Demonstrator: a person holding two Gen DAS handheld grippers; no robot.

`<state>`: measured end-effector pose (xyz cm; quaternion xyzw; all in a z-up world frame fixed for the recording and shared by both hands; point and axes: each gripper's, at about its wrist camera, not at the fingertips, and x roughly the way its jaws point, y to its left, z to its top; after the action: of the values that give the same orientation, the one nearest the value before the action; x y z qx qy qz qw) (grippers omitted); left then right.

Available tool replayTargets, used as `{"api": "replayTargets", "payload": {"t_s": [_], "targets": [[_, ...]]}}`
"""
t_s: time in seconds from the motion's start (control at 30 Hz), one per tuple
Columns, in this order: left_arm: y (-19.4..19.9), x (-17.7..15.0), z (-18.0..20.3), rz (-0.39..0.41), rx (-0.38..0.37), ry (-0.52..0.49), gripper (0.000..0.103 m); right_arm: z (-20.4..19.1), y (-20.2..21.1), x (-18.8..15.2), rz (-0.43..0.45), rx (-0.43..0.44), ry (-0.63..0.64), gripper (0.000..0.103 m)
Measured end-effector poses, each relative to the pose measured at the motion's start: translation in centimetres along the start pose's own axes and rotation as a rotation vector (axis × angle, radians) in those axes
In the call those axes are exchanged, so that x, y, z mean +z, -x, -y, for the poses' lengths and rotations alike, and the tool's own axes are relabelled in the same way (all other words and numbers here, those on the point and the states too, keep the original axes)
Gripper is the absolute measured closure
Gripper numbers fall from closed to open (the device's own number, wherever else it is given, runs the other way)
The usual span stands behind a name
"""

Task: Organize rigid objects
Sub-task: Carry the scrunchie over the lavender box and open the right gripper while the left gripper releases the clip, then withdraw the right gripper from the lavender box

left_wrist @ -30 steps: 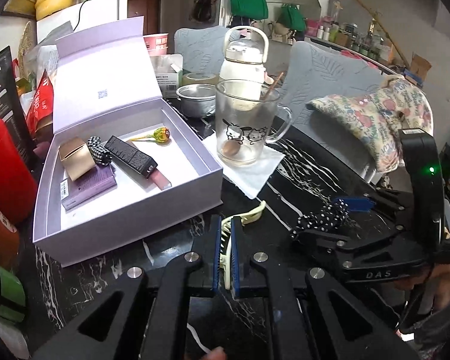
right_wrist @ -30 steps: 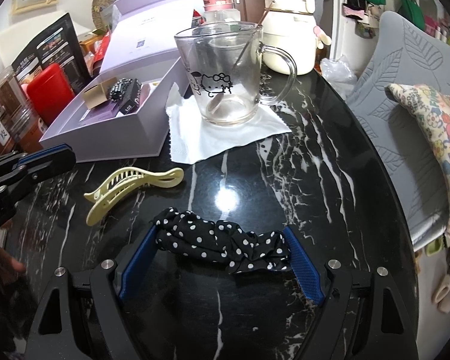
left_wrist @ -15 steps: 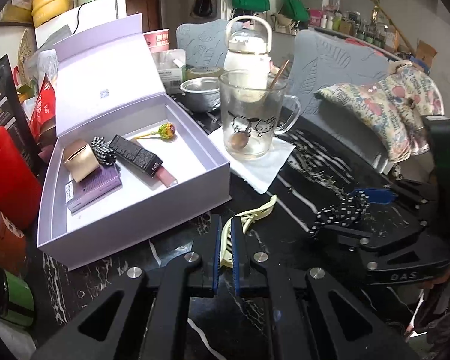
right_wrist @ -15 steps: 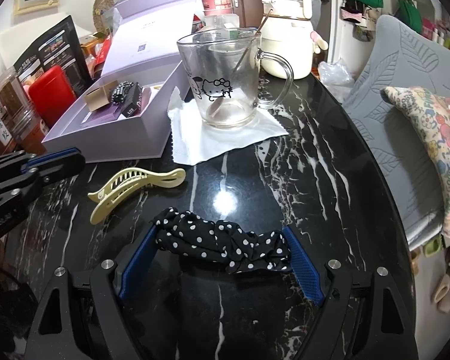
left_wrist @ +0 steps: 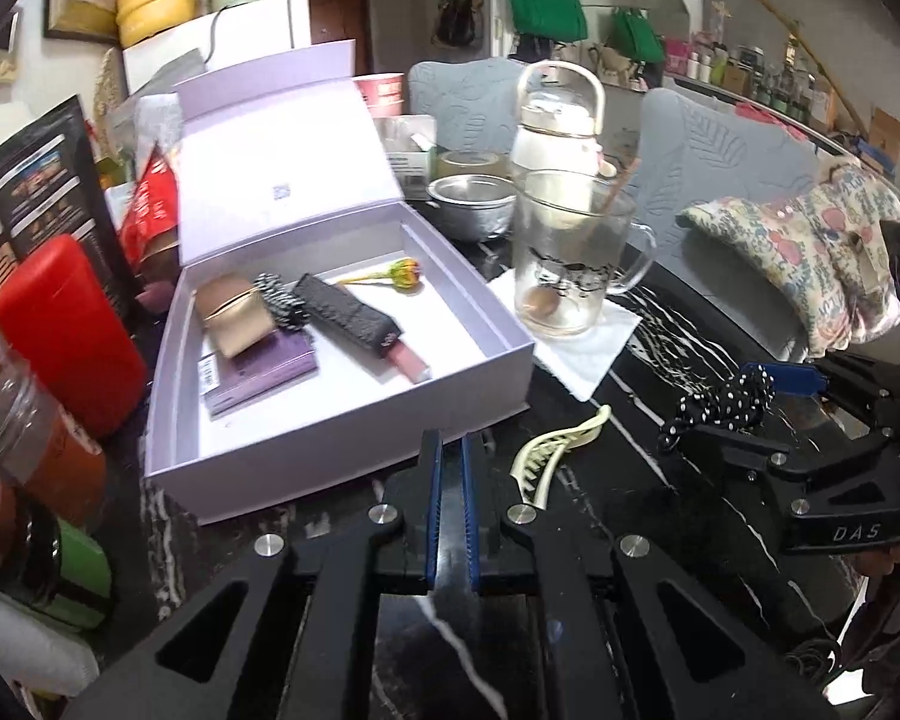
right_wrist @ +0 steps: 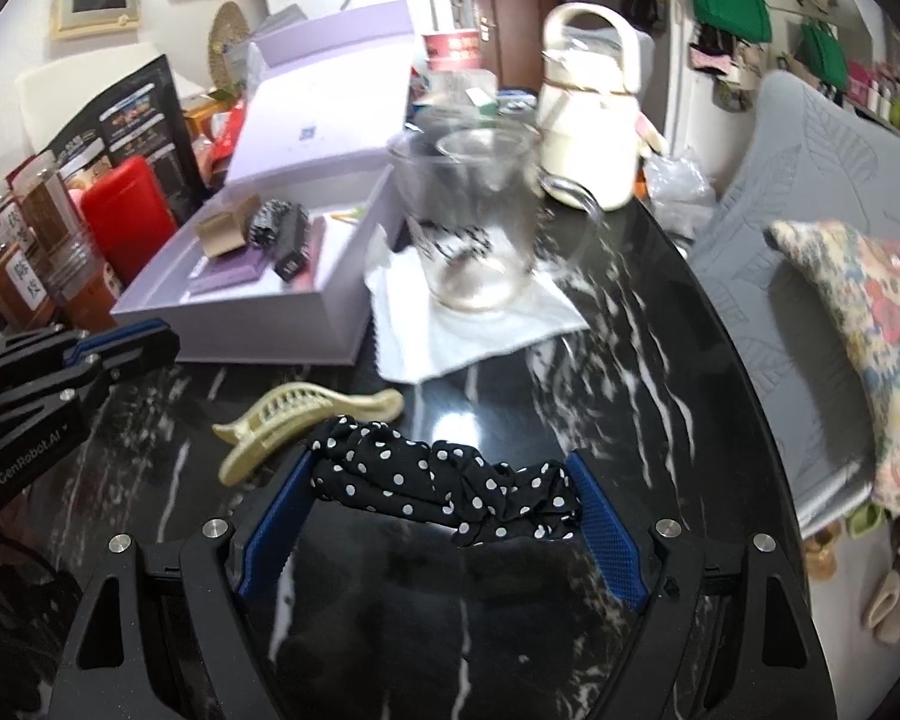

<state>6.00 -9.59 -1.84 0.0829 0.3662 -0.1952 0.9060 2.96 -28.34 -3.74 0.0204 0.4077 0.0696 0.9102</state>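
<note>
Two obstacles near lavender box (left_wrist: 342,456): glass mug (left_wrist: 570,258), white napkin (left_wrist: 594,348)

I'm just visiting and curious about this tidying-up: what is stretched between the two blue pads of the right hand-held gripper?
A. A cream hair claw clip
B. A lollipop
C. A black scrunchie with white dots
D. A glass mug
C: in the right wrist view the polka-dot scrunchie spans the right hand-held gripper from pad to pad, while the cream hair clip lies on the black marble table beside it.

Glass mug (left_wrist: 570,264) on napkin (left_wrist: 576,348), perhaps paper.
</note>
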Motion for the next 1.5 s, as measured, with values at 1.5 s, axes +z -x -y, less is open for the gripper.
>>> {"api": "replayTargets", "payload": {"t_s": [1.5], "targets": [[1.3,2.7,-8.9,0.055,0.134,0.157,0.096,-9.0,-5.0,10.4,0.086,0.097,0.212,0.009]]}}
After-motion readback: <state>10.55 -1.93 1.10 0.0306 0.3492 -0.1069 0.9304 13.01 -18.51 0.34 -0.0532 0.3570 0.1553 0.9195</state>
